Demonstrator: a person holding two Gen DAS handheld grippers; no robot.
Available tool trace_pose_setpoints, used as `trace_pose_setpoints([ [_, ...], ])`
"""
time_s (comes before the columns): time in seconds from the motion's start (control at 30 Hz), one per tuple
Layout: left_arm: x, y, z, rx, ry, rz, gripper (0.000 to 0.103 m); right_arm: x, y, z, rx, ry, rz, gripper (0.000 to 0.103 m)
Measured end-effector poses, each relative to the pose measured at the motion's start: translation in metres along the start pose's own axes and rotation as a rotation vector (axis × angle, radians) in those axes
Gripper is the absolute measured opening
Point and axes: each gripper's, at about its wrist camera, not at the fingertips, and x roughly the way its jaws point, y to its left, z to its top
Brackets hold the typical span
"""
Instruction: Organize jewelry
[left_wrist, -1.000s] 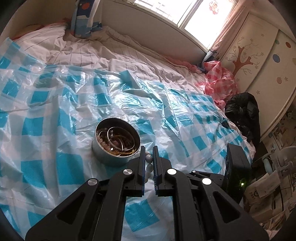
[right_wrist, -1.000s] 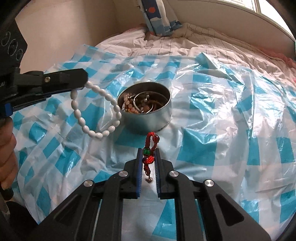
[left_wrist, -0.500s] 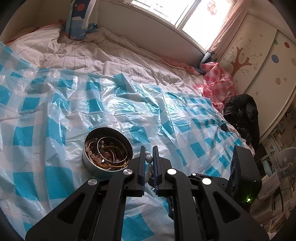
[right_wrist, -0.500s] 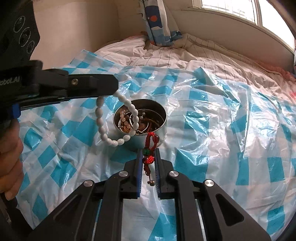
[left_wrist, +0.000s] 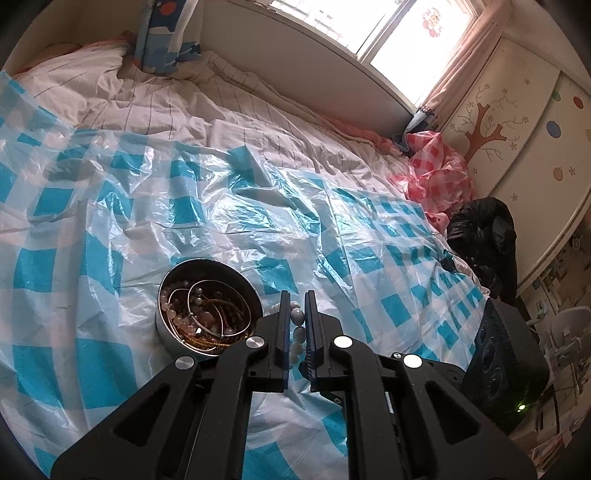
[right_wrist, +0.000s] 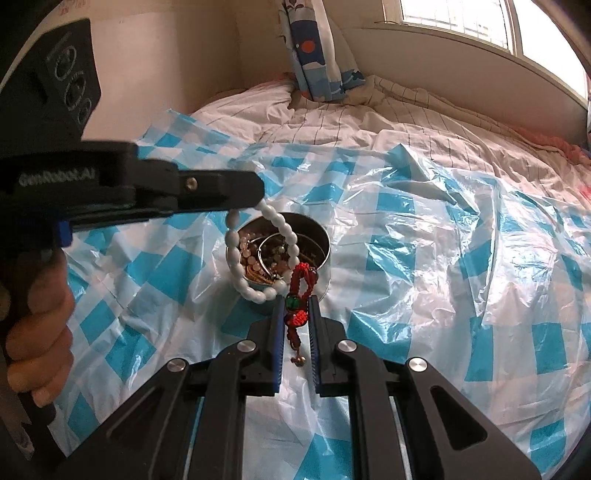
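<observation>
The left gripper (right_wrist: 258, 192) pinches a white bead bracelet (right_wrist: 255, 258) that hangs in front of the round tin (right_wrist: 321, 236) of jewelry on the checked plastic sheet (right_wrist: 443, 258), while the right gripper (right_wrist: 297, 314), jaws nearly together, clamps a red cord charm (right_wrist: 297, 291) just before the tin.
</observation>
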Motion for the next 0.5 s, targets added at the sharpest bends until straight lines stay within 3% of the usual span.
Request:
trace_pose_setpoints([
  [0.5, 0.019, 0.004, 0.004, -0.04, -0.011, 0.011, 0.007, -0.004, -0.008, 0.011, 0.022, -0.039, 0.038, 0.013],
])
